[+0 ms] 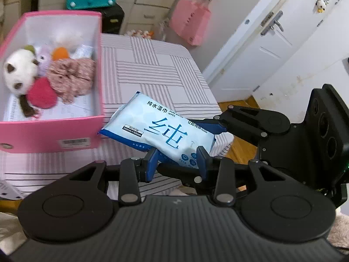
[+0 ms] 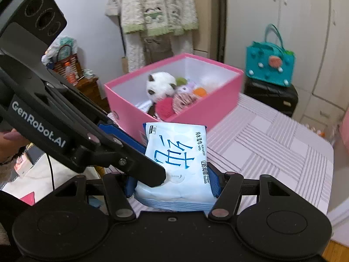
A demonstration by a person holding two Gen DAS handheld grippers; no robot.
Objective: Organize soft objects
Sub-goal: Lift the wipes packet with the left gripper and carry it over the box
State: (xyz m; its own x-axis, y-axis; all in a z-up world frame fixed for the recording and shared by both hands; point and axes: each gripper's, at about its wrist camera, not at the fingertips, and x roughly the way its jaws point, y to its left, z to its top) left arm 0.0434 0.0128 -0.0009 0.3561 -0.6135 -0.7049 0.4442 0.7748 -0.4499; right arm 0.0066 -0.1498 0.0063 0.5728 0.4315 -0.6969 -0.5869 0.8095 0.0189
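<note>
A pale blue pack of wet wipes (image 1: 161,126) hangs just above the striped table's (image 1: 152,69) near corner, in front of the pink box (image 1: 50,131). My left gripper (image 1: 176,163) is shut on the pack's near end, a blue pad on each side. My right gripper (image 1: 220,126) comes in from the right and pinches the pack's right edge. In the right wrist view the pack (image 2: 181,152) sits between the right gripper's (image 2: 173,187) pads, with the left gripper (image 2: 148,159) clamped on its left side. The pink box (image 2: 130,109) holds a panda plush (image 1: 19,72), a floral scrunchie (image 1: 69,76) and a red pompom (image 1: 42,97).
A teal felt bag (image 2: 270,63) stands on a black suitcase (image 2: 272,96) behind the table. A pink bag (image 1: 189,24) hangs on the wall beside a white door (image 1: 272,50). Striped cloth (image 2: 272,144) lies bare right of the box. A person's hand (image 2: 8,142) holds the left gripper.
</note>
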